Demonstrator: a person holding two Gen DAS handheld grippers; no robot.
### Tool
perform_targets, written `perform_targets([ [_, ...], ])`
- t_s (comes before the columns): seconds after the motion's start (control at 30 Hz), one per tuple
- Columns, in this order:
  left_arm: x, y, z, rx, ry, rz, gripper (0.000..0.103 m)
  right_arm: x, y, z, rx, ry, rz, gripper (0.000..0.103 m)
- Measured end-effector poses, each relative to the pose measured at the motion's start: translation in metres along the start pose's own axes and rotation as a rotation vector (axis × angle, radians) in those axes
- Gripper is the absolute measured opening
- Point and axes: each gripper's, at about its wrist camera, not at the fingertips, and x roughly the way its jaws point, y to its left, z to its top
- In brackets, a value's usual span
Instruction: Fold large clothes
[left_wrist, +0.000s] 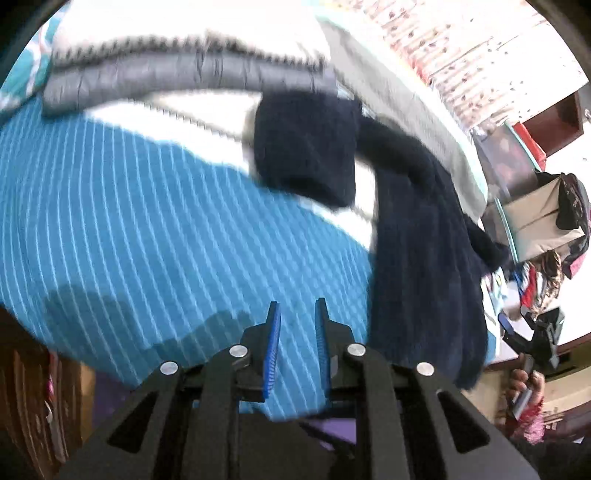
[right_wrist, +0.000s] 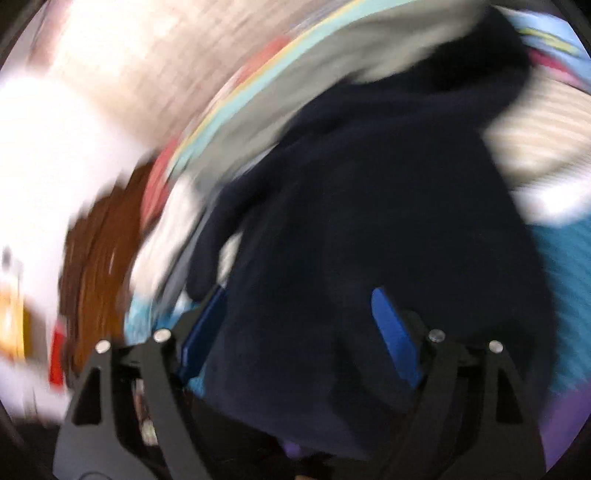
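A dark navy knitted garment (left_wrist: 417, 236) lies on a bed with a blue striped cover (left_wrist: 147, 221), one sleeve end folded up toward the left (left_wrist: 306, 147). My left gripper (left_wrist: 297, 314) hovers over the cover just left of the garment, its blue pads a small gap apart and empty. In the blurred right wrist view the navy garment (right_wrist: 369, 221) fills the middle. My right gripper (right_wrist: 299, 302) is wide open with the cloth lying between its blue pads (right_wrist: 391, 332). The right gripper also shows small in the left wrist view (left_wrist: 532, 325).
A grey padded jacket (left_wrist: 166, 81) and a white knit with a dark edge (left_wrist: 184, 40) lie folded at the far side of the bed. A grey sheet (left_wrist: 406, 110) runs along the bed's right edge. Boxes and clutter (left_wrist: 535, 214) stand on the floor beyond.
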Motion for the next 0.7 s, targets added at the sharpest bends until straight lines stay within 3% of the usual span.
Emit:
perform_targets([
  [0.13, 0.012, -0.02, 0.032, 0.122, -0.068, 0.067, 0.043, 0.116, 0.073, -0.004, -0.094, 0.207, 0.156, 0.078],
  [0.27, 0.014, -0.034, 0.046, 0.181, -0.141, 0.081, 0.043, 0.208, 0.122, -0.005, -0.097, 0.345, 0.215, 0.078],
  [0.33, 0.011, -0.037, 0.044, 0.246, -0.222, 0.157, 0.043, 0.244, 0.14, -0.001, -0.088, 0.38, 0.218, 0.078],
  [0.43, 0.01, -0.043, 0.038, 0.441, -0.361, 0.344, 0.044, 0.307, 0.163, 0.011, -0.077, 0.423, 0.17, 0.077],
  [0.53, 0.026, -0.054, 0.021, 0.682, -0.416, 0.504, 0.048, 0.364, 0.168, 0.016, -0.031, 0.499, 0.141, 0.061],
  [0.6, 0.043, -0.059, 0.012, 0.827, -0.439, 0.61, 0.05, 0.377, 0.174, 0.022, 0.016, 0.523, 0.188, 0.036],
  [0.63, 0.047, -0.062, 0.007, 0.878, -0.453, 0.649, 0.05, 0.376, 0.181, 0.026, 0.017, 0.518, 0.23, 0.019],
  [0.7, 0.057, -0.066, -0.001, 0.985, -0.487, 0.7, 0.052, 0.364, 0.203, 0.036, -0.05, 0.482, 0.284, 0.014],
])
